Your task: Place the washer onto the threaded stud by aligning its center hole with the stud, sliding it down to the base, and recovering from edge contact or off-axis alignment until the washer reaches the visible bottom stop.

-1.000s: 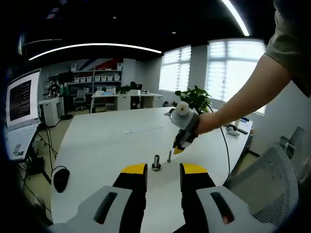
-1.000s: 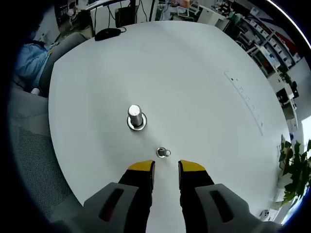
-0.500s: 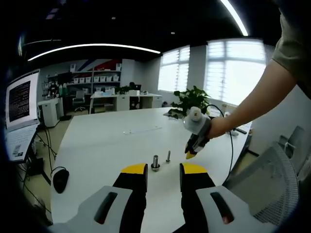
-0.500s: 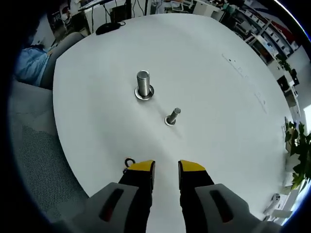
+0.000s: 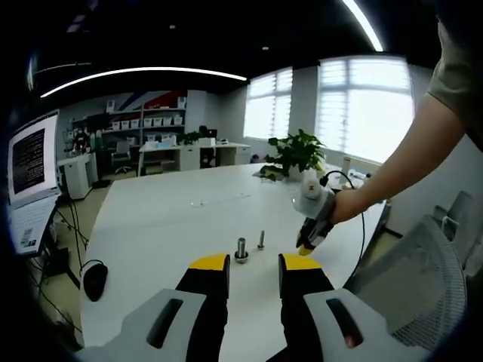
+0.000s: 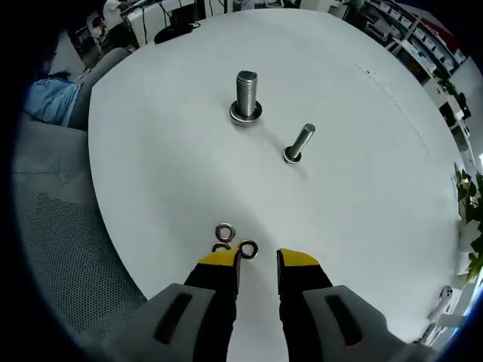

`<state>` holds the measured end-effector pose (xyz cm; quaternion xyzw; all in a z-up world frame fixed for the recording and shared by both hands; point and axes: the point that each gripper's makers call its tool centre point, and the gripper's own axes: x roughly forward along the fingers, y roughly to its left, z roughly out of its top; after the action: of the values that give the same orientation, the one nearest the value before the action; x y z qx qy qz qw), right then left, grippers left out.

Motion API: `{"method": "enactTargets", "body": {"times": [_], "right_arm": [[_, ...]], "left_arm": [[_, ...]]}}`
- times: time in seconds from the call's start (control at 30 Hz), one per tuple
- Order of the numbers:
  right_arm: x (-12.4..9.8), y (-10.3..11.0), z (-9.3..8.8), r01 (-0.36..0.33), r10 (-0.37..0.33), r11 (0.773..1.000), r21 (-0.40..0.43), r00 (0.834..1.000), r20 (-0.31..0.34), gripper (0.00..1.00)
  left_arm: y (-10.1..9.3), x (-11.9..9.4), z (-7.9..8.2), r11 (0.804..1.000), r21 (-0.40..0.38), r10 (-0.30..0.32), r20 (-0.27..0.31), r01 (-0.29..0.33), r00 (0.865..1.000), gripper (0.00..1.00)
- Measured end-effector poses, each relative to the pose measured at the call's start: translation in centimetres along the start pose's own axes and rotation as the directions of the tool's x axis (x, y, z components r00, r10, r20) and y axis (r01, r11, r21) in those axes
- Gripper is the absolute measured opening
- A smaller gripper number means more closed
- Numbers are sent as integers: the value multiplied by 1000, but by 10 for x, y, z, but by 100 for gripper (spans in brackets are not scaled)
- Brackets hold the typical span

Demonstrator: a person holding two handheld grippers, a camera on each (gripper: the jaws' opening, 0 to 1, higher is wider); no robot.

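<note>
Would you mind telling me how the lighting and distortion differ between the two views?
Left gripper view: bright windows wash out, the ceiling is dark, and the ceiling light strip bows with fisheye. Right gripper view: the table is evenly lit, its edge curves, and the studs cast only faint shadows.

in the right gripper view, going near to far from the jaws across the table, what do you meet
washers lying loose just ahead of the jaws → thin threaded stud → thick threaded stud with a washer at its base → far edge of the white table

No legible text; laptop screen [image 5: 32, 158] shows lines, too small to read.
</note>
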<state>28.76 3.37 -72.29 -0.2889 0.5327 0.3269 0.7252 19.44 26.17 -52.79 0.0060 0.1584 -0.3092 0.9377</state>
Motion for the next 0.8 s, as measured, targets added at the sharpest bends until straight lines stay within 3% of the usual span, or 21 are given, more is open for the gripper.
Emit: {"method": "enactTargets", "body": {"times": [0.4, 0.8], "right_arm": [[13, 6, -10, -19, 20, 1000, 25, 1000, -24, 21], [19, 4, -13, -9, 8, 1000, -8, 999, -52, 21]], "left_arm": [[0, 1, -2, 1000, -4, -2, -5, 2, 1000, 24], [2, 1, -1, 1000, -10, 0, -3, -1, 1000, 24]]}}
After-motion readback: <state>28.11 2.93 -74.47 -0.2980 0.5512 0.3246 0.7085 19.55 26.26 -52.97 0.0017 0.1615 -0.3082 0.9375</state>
